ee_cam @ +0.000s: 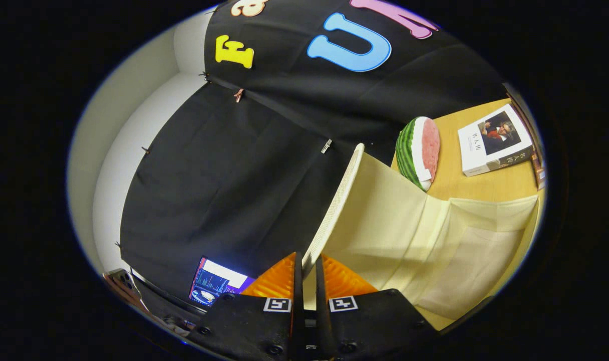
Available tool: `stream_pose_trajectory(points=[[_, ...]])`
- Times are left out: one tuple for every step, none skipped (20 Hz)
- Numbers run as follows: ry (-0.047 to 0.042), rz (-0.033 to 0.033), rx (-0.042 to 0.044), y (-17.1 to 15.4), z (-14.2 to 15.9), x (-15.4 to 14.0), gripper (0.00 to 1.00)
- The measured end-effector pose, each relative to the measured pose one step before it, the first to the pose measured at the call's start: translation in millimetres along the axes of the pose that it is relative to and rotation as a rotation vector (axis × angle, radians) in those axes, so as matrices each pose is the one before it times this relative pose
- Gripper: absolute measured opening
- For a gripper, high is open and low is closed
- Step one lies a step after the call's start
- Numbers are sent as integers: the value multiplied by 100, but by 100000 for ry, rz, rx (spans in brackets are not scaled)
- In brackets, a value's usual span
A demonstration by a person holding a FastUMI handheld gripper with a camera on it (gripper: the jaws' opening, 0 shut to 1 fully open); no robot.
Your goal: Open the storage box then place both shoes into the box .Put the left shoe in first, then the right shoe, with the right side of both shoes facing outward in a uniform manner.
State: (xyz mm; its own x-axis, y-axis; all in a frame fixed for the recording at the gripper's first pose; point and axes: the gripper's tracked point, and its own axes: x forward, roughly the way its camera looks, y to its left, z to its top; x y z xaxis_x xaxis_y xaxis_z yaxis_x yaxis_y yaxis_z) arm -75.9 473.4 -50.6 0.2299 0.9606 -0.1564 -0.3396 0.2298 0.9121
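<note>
The tool is pinching the pale lid of the storage box between its 2 nearly closed fingers, the lid's edge running straight ahead along them, the cream box lying just right on the table.

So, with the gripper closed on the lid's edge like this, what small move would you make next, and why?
Probably swing the lid a little further back, then let go. The gripper pinches its rim, the cream lid stands raised and tilted toward the watermelon slice and book, and no shoe is loaded yet.
</note>
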Motion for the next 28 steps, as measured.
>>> stream_pose_trajectory(points=[[603,85,499,88,-171,450,18],[715,401,395,232,-153,724,23],[317,867,404,369,-185,606,35],[-172,1814,391,500,132,388,52],[233,541,114,118,-215,113,69],[256,-419,-573,-154,-90,80,86],[-192,-780,-1077,-204,4,-206,87],[-707,-1200,-1176,-354,51,-317,87],[-918,-1977,-1263,-330,103,-493,87],[-1587,-2264,-1249,-435,298,-671,87],[-1921,-2219,-1157,-340,265,-860,87],[-2747,-1458,-1320,-71,483,-1046,87],[-3064,-958,-1920,88,567,-1267,87],[-2430,-1428,-2873,-152,502,-1349,86],[-2534,-2982,-4066,-593,433,-1484,87],[-2144,-4432,-5397,-1042,428,-1481,87],[-1418,-5608,-6262,-1315,269,-1564,87],[-1251,-6837,-6577,-1746,158,-1606,87],[-1468,-6614,-6027,-1847,165,-1575,88],[-964,-6816,-5000,-1991,73,-1430,90],[-34,-6640,-4410,-1958,-38,-1768,91],[91,-6543,-3219,-2194,-236,-1547,91],[202,-6239,-2150,-2057,-353,-1133,93],[402,-5792,-969,-2097,-609,-1084,94],[920,-4794,-815,-1881,-893,-841,96],[1579,-4655,-331,-2009,-1127,-701,96],[1983,-4545,-541,-1981,-1191,-527,96],[2441,-4419,-1014,-2059,-1375,-465,97]])
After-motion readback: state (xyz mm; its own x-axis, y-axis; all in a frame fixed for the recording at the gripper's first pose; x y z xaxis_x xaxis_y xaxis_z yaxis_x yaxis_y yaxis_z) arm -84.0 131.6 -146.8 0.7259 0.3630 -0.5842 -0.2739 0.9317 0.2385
